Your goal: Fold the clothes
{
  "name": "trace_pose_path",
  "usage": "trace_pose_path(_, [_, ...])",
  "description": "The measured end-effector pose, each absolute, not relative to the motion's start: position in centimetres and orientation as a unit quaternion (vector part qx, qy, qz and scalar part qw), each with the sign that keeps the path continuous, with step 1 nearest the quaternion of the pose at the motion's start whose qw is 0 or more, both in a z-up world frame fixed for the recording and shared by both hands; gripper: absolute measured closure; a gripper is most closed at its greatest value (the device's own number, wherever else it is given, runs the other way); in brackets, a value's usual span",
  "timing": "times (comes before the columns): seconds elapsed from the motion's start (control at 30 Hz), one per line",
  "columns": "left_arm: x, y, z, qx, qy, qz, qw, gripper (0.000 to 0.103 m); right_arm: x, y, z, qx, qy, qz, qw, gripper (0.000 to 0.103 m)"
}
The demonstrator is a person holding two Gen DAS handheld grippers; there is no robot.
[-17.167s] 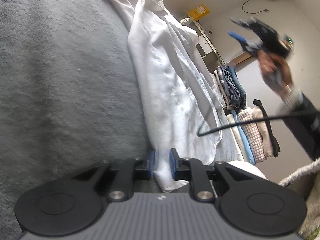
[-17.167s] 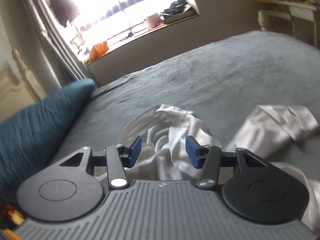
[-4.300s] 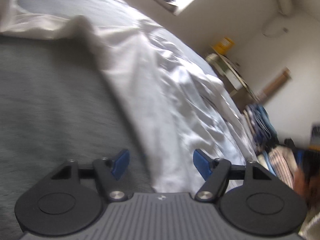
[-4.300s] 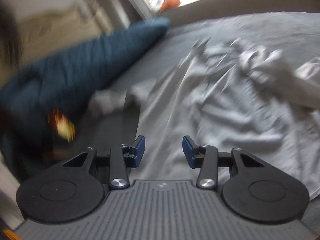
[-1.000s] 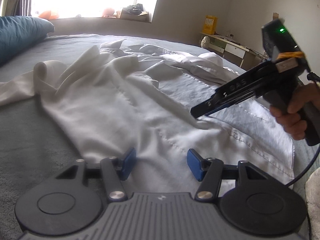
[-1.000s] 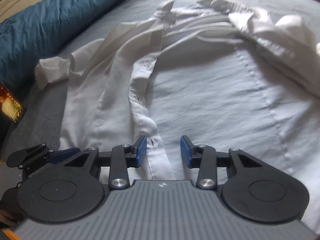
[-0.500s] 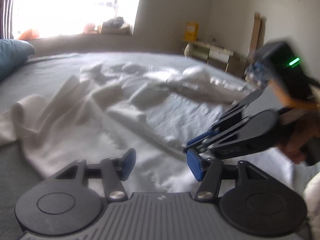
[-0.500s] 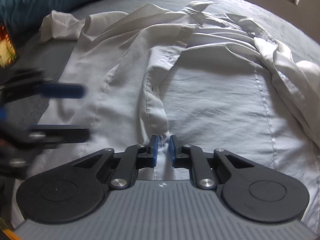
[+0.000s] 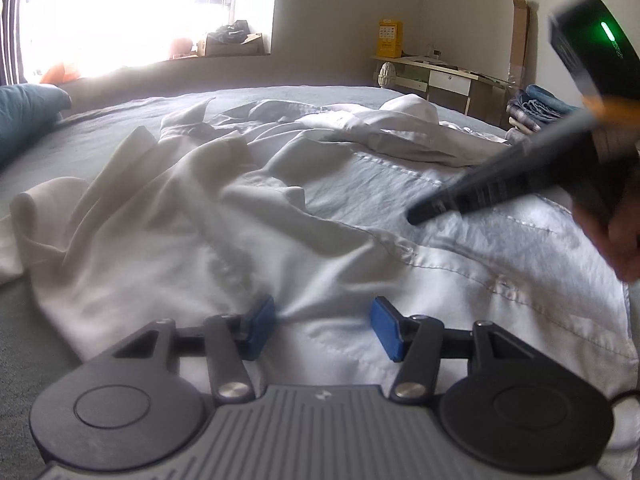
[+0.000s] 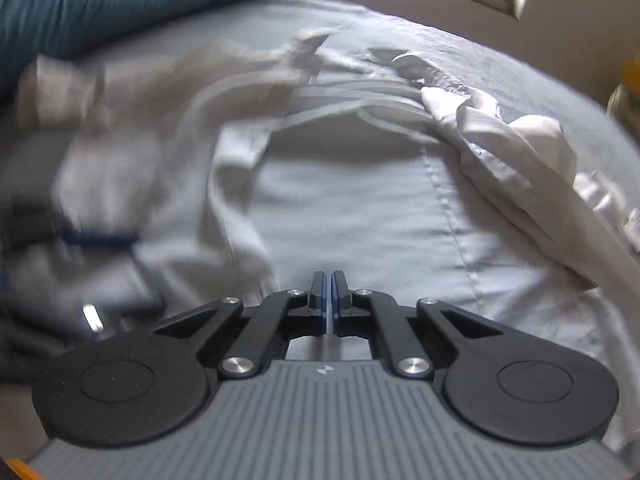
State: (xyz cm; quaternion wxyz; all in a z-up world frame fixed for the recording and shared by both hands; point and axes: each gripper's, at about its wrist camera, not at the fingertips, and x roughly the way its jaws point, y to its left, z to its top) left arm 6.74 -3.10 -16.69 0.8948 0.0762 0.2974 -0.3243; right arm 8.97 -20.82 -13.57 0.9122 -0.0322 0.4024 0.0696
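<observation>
A crumpled white shirt [image 9: 248, 216] lies spread on the grey bed [image 9: 16, 344], its sleeves bunched toward the far side. My left gripper [image 9: 322, 328] hangs open just above the shirt's near hem, and its blue pads [image 9: 260, 322] are well apart and press on no cloth. My right gripper [image 10: 329, 296] is shut, with a thin strip of the shirt's [image 10: 360, 208] front edge pinched between its pads. In the left wrist view the right gripper [image 9: 480, 192] reaches in from the right, held by a hand [image 9: 616, 240]. The left gripper [image 10: 100, 238] shows as a blur at the left of the right wrist view.
A teal pillow [image 10: 100, 0] lies at the bed's head. Beyond the bed stand a low desk [image 9: 448, 76], a yellow box [image 9: 390, 38] and a stack of folded clothes [image 9: 536, 112]. A bright window sill [image 9: 224, 46] with clutter runs along the far wall.
My right gripper's jaws went from apart to shut on the shirt's front edge. The left gripper shifted sideways along the hem, still open.
</observation>
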Motion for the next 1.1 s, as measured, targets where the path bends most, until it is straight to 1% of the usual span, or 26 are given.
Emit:
trace_pose_path(0.1, [6.7, -3.1, -16.7, 0.076, 0.296, -0.324, 0.895, 0.046, 10.7, -22.1, -12.9, 0.061, 0.414, 0.123, 0.9, 0.1])
trace_pose_path(0.23, [6.9, -3.0, -16.8, 0.071, 0.297, -0.325, 0.895, 0.046, 12.4, -21.8, -13.6, 0.079, 0.443, 0.146, 0.881, 0.081])
trace_pose_path(0.33, [6.9, -3.1, -17.0, 0.072, 0.295, -0.326, 0.895, 0.045, 13.0, -21.5, -14.5, 0.081, 0.464, 0.154, 0.869, 0.08])
trace_pose_path(0.43, [6.8, -3.1, -17.0, 0.074, 0.293, -0.327, 0.896, 0.044, 12.7, -20.9, -14.6, 0.063, 0.462, 0.16, 0.87, 0.079])
trace_pose_path(0.57, [6.8, -3.1, -17.1, 0.074, 0.292, -0.327, 0.896, 0.043, 12.0, -19.8, -14.5, 0.025, 0.462, 0.178, 0.869, 0.084])
trace_pose_path(0.6, [6.8, -3.1, -17.1, 0.074, 0.292, -0.327, 0.896, 0.043, 11.7, -19.3, -14.5, 0.006, 0.459, 0.181, 0.87, 0.087])
trace_pose_path(0.63, [6.8, -3.1, -17.1, 0.074, 0.292, -0.327, 0.896, 0.043, 11.5, -18.9, -14.4, -0.012, 0.453, 0.181, 0.873, 0.093])
trace_pose_path(0.67, [6.8, -3.1, -17.1, 0.074, 0.292, -0.327, 0.896, 0.043, 11.2, -18.4, -14.4, -0.029, 0.447, 0.18, 0.876, 0.097])
trace_pose_path(0.73, [6.8, -3.0, -17.1, 0.073, 0.292, -0.327, 0.896, 0.043, 10.7, -17.7, -14.2, -0.06, 0.43, 0.168, 0.885, 0.099])
trace_pose_path(0.87, [6.7, -3.0, -17.1, 0.074, 0.292, -0.327, 0.896, 0.043, 9.2, -16.7, -14.1, -0.132, 0.381, 0.13, 0.906, 0.101])
trace_pose_path(1.1, [6.8, -3.1, -17.1, 0.075, 0.292, -0.327, 0.895, 0.043, 10.4, -19.0, -15.0, -0.097, 0.401, 0.073, 0.908, 0.101])
